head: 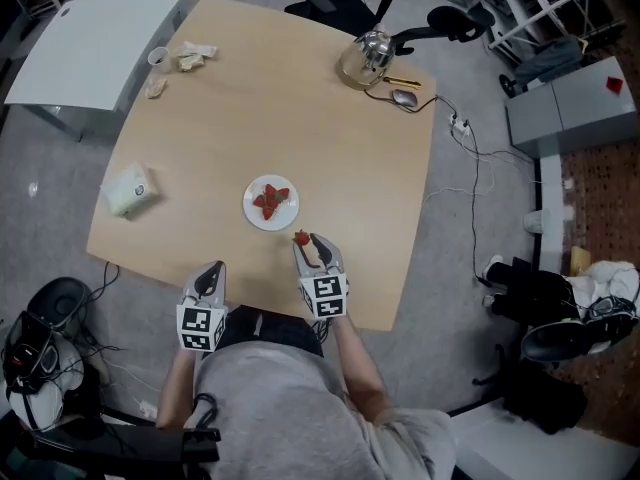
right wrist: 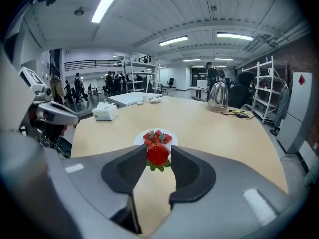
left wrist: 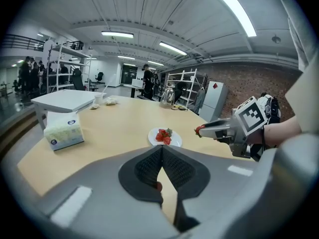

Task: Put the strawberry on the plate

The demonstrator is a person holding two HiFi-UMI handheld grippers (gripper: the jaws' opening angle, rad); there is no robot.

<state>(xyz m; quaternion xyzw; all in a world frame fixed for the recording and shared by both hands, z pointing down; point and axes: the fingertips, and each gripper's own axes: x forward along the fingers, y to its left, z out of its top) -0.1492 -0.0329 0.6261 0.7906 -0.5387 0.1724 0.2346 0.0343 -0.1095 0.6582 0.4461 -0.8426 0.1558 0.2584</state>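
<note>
1. Gripping the strawberry (right wrist: pixel 158 155) between both pads, my right claw (head: pixel 312 250) is closed on the fruit at its jaw tips. In the right gripper view, green leaves show under the red body.
2. The held strawberry hangs clear above the table (head: pixel 300 118). It sits just beside the near-right rim of the plate (head: pixel 252 213), apart from that rim and not over the plate.
3. The plate is white and round and lies on the near half of the table. It carries a small heap of strawberries (head: pixel 270 202) at its middle.
4. My left claw (left wrist: pixel 162 156) has its jaws shut together, pad against pad, with nothing between them. It hangs at the near edge of the table, to the left of my right claw and to the near-left of the plate.
5. A tissue box (head: pixel 130 190) lies near the table's left edge, well apart from the plate.
6. A kettle (head: pixel 368 58) stands at the far right of the table, well apart from both claws.
</note>
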